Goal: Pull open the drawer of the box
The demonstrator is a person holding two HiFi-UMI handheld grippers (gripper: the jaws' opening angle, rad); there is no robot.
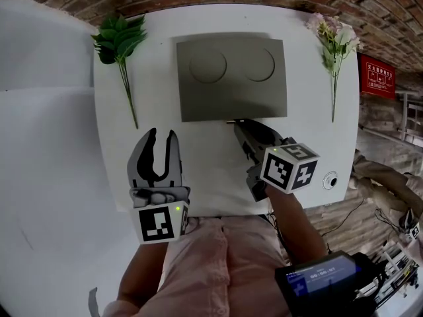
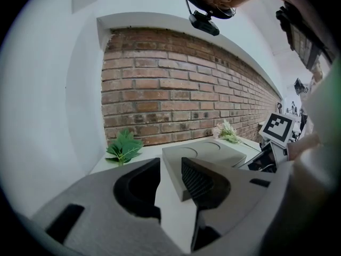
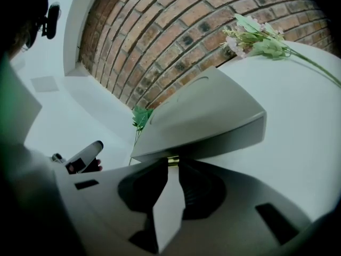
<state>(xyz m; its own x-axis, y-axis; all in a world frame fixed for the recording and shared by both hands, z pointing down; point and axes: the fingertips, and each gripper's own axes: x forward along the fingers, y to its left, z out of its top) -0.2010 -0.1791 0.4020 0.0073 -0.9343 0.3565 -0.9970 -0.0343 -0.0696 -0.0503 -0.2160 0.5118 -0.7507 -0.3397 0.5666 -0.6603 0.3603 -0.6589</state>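
Pinching gripper: the right gripper (image 1: 235, 123) had its jaws drawn nearly together, and the two tips nipped the small brass knob (image 3: 173, 160) on the front of the box.
Right gripper's pose: it slanted down toward the box from the near right side of the desk (image 1: 205, 177), with its marker cube (image 1: 289, 167) close to the near edge.
Left gripper: the left gripper (image 1: 162, 137) had its jaws spread wide, with nothing between them and touching nothing. It hung over the near left part of the desk, and its own marker cube (image 1: 162, 223) was out past the near edge.
Box: the grey box (image 1: 231, 78) sat flat in the middle of the desk, toward the far edge. Two shallow round rings were pressed into its top.
Drawer: the drawer front (image 3: 224, 137) faced the near edge and lay flush with the box, so it was shut.
Box and grippers: the right gripper's tips met the drawer front at the knob, about midway along it. The left gripper was well apart, off the box's near left corner.
Leaf sprig: the leaf sprig (image 1: 119, 41) lay by the far left corner.
Flower sprig: the flower sprig (image 1: 334, 45) lay by the far right corner.
Round fitting: a small round fitting (image 1: 329, 180) sat by the near right corner, just beside the right marker cube.
Count: two grippers, one box, one knob, two sprigs, one fitting.
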